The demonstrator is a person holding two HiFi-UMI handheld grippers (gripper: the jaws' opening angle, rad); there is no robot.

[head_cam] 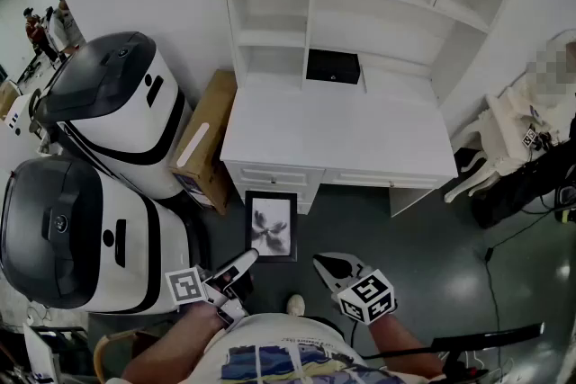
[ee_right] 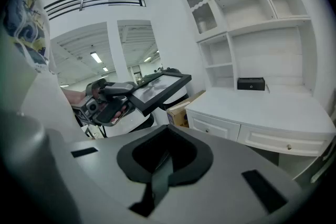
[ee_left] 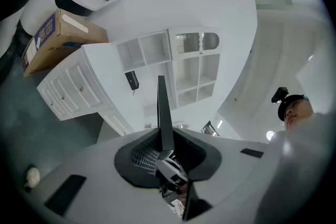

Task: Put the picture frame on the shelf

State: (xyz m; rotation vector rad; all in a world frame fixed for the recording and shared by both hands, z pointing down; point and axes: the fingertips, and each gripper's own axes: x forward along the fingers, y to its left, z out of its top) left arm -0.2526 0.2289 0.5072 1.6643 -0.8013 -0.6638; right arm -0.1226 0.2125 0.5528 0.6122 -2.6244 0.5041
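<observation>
White desk (head_cam: 337,135) with open shelves (head_cam: 270,27) above it. The left gripper (head_cam: 241,263) is clamped on the near edge of the picture frame (head_cam: 272,226). The frame is held face-up below the desk front, its long axis pointing toward the shelves ahead. The right gripper (head_cam: 320,263) waits beside it, jaws together and empty.

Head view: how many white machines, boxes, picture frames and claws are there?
White machines: 2, far machine, near machine
Boxes: 2, cardboard box, black box
Picture frame: 1
Claws: 2, left claw, right claw
Total: 7
</observation>
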